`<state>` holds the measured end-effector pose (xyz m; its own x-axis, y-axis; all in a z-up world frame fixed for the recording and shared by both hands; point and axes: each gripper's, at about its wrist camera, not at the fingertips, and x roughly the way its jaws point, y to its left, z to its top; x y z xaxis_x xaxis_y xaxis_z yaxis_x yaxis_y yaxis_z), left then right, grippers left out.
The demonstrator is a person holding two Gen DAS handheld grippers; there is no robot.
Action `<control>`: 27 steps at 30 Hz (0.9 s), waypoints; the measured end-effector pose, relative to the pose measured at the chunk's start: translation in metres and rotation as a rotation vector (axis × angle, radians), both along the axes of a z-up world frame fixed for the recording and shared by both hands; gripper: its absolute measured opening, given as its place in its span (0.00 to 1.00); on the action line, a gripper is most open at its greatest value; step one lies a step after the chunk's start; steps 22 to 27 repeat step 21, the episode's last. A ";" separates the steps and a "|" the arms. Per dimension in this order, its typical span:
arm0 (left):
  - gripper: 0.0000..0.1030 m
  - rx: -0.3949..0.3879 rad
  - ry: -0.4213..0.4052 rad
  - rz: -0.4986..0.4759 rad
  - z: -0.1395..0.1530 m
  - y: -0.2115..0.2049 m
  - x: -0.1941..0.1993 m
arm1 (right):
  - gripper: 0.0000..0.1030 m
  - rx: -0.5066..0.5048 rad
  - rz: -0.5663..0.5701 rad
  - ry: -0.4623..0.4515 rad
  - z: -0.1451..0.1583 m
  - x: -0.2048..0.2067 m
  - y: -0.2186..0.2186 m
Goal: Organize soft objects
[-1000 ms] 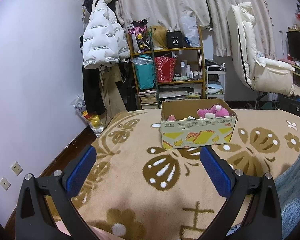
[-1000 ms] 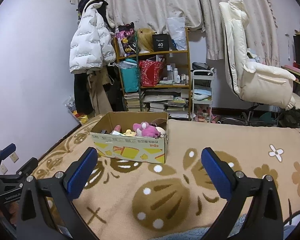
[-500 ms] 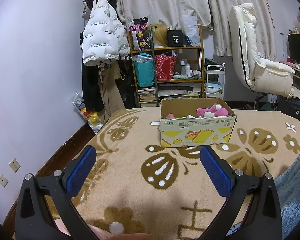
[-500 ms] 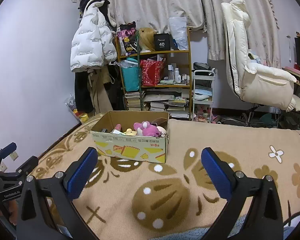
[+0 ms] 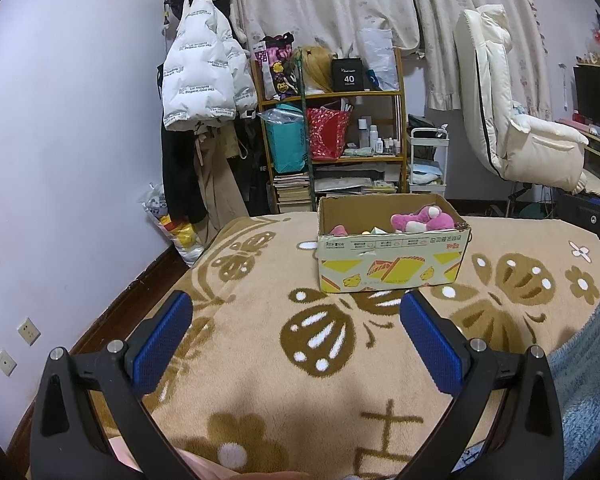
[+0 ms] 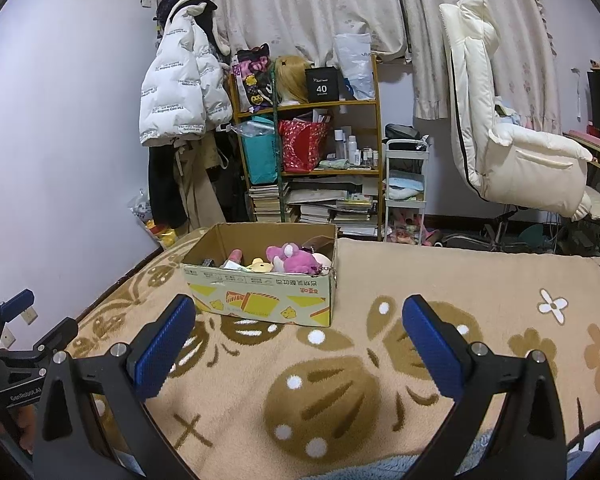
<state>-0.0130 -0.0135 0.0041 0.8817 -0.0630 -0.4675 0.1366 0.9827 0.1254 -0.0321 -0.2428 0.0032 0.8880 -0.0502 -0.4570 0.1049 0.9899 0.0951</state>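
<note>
An open cardboard box with yellow print stands on a tan patterned blanket. Inside lie a pink plush toy, a small yellow toy and other small items. My left gripper is open and empty, well short of the box. My right gripper is open and empty, just in front of the box's near right corner. The left gripper also shows at the left edge of the right wrist view.
A light blue fuzzy blanket lies at the near right. Beyond the bed stand a cluttered wooden shelf, a white jacket on a rack, a small white cart and a cream recliner chair.
Both grippers have stayed open and empty. The left wrist view has tilted slightly, so the box sits a little higher and farther; the right view is nearly unchanged.
</note>
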 end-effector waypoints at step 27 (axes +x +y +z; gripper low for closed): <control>0.99 -0.018 0.011 -0.002 -0.001 -0.002 -0.004 | 1.00 0.004 -0.004 0.002 0.000 0.003 -0.001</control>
